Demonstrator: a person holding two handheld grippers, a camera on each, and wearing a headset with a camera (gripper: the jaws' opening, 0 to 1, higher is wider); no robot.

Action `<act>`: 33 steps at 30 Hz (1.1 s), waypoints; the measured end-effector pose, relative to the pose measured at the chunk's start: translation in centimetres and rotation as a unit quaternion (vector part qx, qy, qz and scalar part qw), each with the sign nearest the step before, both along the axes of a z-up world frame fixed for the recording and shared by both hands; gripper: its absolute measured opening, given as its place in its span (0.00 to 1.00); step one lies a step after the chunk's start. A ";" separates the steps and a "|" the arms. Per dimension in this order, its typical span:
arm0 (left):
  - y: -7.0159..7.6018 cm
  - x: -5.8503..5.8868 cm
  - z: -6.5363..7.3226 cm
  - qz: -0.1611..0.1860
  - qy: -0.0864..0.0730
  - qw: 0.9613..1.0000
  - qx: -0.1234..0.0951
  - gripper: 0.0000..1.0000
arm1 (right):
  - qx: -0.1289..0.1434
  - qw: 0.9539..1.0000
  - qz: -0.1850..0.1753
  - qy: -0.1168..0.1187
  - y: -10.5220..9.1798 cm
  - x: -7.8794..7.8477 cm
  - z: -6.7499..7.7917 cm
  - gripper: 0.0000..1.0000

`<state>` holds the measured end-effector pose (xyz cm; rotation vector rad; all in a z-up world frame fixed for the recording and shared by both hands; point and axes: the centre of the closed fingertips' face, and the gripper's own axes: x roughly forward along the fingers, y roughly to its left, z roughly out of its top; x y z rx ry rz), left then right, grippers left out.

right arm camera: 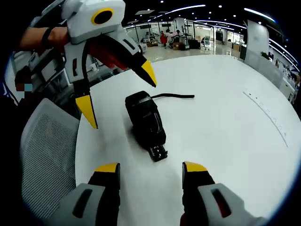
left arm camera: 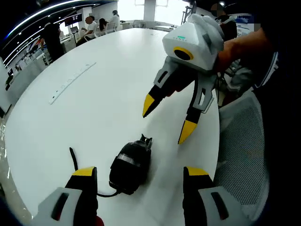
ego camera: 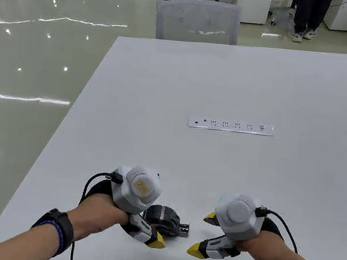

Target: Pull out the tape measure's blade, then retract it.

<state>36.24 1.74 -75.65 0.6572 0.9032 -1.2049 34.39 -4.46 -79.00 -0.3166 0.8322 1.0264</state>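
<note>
Both spread wide: we clamp left gripper on the tape measure, right gripper nips its three-o'clock hook.

Glossy black plastic tape measure on a smooth matt white table.

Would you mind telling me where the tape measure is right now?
In the head view the tape measure lies on the table near the person's edge, just ahead of the open left gripper, its blade tip facing the right gripper.
</note>
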 end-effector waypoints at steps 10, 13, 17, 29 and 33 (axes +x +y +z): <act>-0.7 0.4 -1.8 -0.060 0.002 0.998 0.032 0.62 | -0.022 0.999 0.045 -0.004 1.4 1.7 -0.9 0.43; -0.7 0.7 -2.6 -0.075 0.000 0.996 0.045 0.56 | -0.028 0.998 0.060 -0.003 1.7 1.9 -1.5 0.39; -0.9 0.9 -3.0 -0.086 0.001 0.995 0.050 0.44 | -0.038 0.997 0.070 0.001 1.7 1.8 -2.1 0.37; -0.7 1.4 -3.4 -0.085 -0.007 0.995 0.055 0.36 | -0.054 0.995 0.088 -0.002 2.1 2.1 -3.4 0.25; -0.7 1.3 -3.4 -0.085 -0.008 0.995 0.055 0.36 | -0.066 0.992 0.107 -0.023 3.0 2.3 -3.9 0.19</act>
